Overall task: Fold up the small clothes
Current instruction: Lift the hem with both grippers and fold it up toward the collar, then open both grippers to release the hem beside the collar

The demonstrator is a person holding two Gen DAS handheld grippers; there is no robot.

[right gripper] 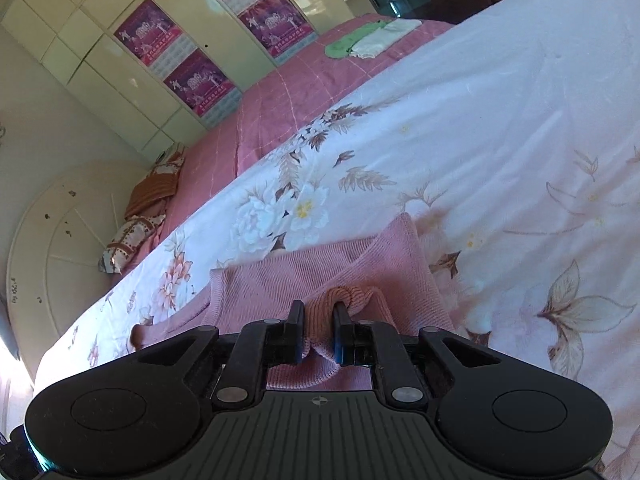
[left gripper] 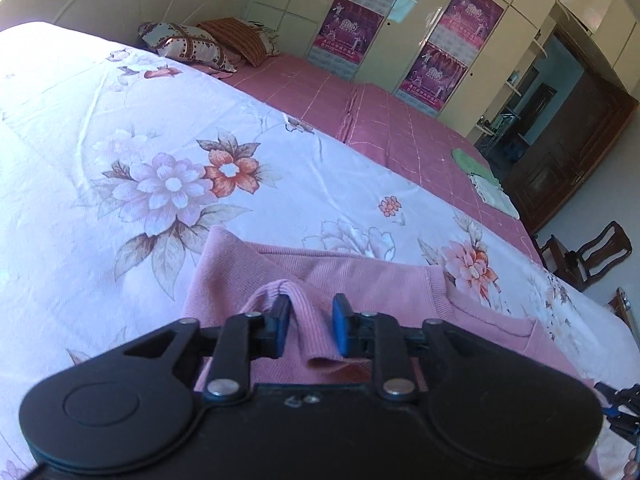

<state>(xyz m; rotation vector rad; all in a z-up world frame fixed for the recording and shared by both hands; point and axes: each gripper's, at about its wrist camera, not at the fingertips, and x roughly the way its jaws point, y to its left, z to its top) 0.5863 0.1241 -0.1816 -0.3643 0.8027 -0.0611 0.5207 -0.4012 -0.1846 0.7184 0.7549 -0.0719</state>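
Observation:
A small pink knit garment (left gripper: 360, 280) lies on the white floral bedsheet (left gripper: 160, 140), partly folded over itself. In the left wrist view my left gripper (left gripper: 310, 308) stands open, with a raised ridge of the pink cloth draped between its blue pads and hanging on the left pad (left gripper: 282, 320). In the right wrist view the same garment (right gripper: 280, 276) lies in front of my right gripper (right gripper: 318, 316), whose fingers stand close together and pinch a bunched fold of the pink cloth. The garment's near part is hidden under both grippers.
Beyond the floral sheet lies a pink checked bedcover (left gripper: 400, 132) with folded green and white cloths (left gripper: 484, 180) near its far end. Pillows (left gripper: 192, 44) lie by the headboard. A cream wardrobe with purple posters (left gripper: 452, 40) stands behind. A wooden chair (left gripper: 588, 256) stands past the bed's edge.

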